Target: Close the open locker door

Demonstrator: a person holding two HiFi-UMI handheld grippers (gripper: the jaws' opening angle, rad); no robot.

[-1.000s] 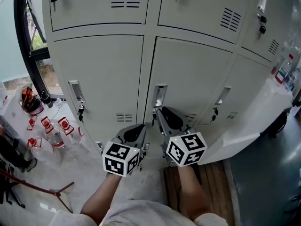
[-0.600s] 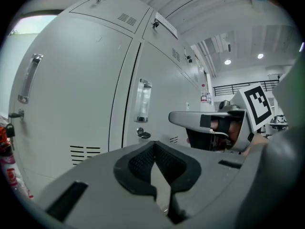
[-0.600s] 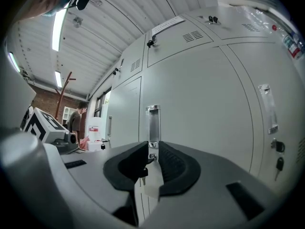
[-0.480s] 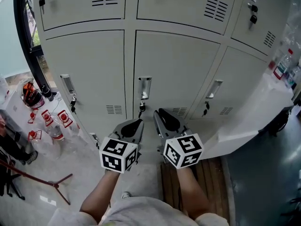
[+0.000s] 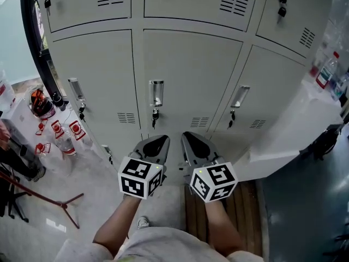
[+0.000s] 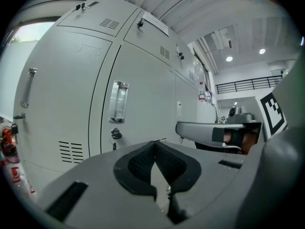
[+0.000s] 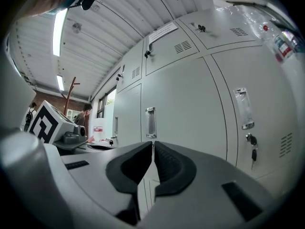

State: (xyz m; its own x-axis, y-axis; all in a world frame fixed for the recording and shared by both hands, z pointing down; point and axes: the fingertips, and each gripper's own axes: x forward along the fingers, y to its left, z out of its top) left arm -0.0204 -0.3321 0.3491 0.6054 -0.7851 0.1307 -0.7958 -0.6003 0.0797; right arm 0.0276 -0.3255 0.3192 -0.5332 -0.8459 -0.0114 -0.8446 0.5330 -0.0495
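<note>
Grey lockers fill the head view, and every door there sits flush with its frame. The middle lower door (image 5: 185, 75) has a recessed handle (image 5: 156, 93) with a key hanging under it. My left gripper (image 5: 158, 142) hovers below that door without touching it, and its jaws are shut and empty. The right gripper (image 5: 189, 139) is beside it, also clear of the door. Its jaws are closing with nothing between them, and only a thin slit shows. The left gripper view shows the same door (image 6: 143, 104) and handle (image 6: 118, 101) ahead.
A white table (image 5: 283, 141) with bottles (image 5: 326, 70) stands to the right of the lockers. Wooden boards (image 5: 240, 212) lie under my right arm. On the floor at left are red-labelled bottles (image 5: 60, 138) and a stand's red legs (image 5: 52, 203), next to a black window frame (image 5: 38, 42).
Both grippers have drawn back from the middle lower door. The right gripper's tip was next to the handle and now sits well below it, and its jaws have narrowed.
</note>
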